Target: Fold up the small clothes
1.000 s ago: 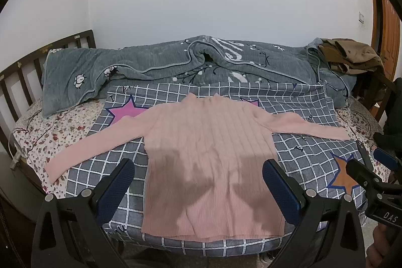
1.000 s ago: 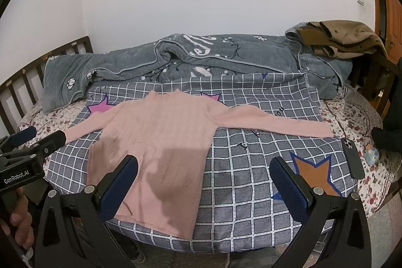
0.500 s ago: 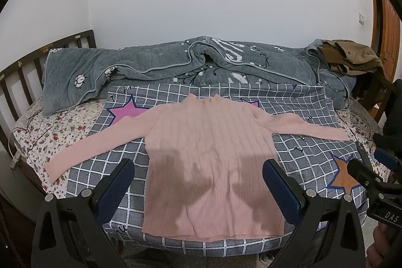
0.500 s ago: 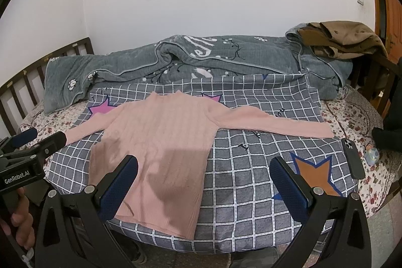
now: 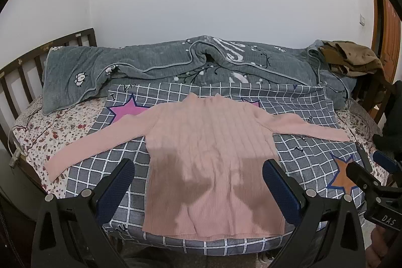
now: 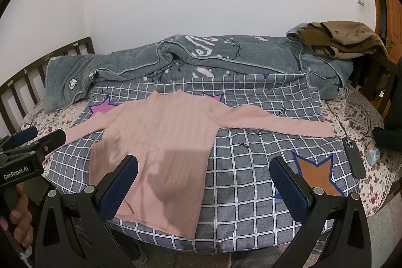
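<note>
A pink ribbed sweater [image 5: 211,155] lies flat, face down or up I cannot tell, on a grey checked blanket [image 5: 301,157], both sleeves spread out sideways. My left gripper [image 5: 198,187] hovers open above the sweater's lower hem, nothing between its fingers. In the right wrist view the same sweater [image 6: 160,147] lies left of centre. My right gripper [image 6: 203,182] is open over the sweater's right hem edge and the bare blanket [image 6: 251,167]. Each gripper shows at the edge of the other's view, held by a hand.
A rumpled grey quilt [image 5: 176,67] runs along the back of the bed, with brown clothes [image 6: 344,39] piled at its right end. A wooden headboard [image 5: 22,72] stands left. A dark phone [image 6: 353,157] and a small toy [image 6: 371,153] lie at the bed's right edge.
Both grippers have barely shifted; the views drifted very slightly. The sweater lies as before.
</note>
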Available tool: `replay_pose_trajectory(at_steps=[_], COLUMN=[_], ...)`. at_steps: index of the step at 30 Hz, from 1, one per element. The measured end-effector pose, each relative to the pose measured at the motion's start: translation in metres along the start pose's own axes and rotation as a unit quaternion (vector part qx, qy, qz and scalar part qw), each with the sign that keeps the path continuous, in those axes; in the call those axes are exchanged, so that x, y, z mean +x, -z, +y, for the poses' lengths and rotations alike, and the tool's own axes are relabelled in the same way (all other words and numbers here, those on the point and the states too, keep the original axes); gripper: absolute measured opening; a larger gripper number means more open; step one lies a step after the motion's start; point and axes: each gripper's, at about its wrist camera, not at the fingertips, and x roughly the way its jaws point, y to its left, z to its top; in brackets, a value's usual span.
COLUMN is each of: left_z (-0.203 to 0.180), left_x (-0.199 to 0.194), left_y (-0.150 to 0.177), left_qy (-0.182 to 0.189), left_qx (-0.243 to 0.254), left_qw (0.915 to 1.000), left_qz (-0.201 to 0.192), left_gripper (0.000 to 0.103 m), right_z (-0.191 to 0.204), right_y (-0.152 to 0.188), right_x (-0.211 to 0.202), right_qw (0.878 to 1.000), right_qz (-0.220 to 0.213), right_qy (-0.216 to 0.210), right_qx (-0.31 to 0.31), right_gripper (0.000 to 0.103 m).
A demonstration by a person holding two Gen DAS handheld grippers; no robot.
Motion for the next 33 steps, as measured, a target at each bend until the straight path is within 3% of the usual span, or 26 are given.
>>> replay_pose_trajectory(at_steps=[22,29,33], left_z=[0.003,0.004,0.012], left_x=[-0.001,0.001,0.012], left_y=[-0.001,-0.007,-0.004], left_qy=[0.003,-0.023,-0.021], left_qx=[-0.003,0.000,-0.009], left_qw=[1.0000,0.9997,0.9997], left_qz=[-0.002,-0.004,-0.003], left_gripper=[0.103,0.103,0.103], right_z=[0.002,0.004,0.005], right_y=[0.003,0.003,0.003], right_x=[-0.002,-0.004,-0.003], right_qw=[1.000,1.000,1.000], right_qz=[-0.010,-0.015,-0.018], right_qy=[0.001,0.003,0.000], right_qx=[-0.002,-0.002,-0.002], right_gripper=[0.102,0.102,0.102])
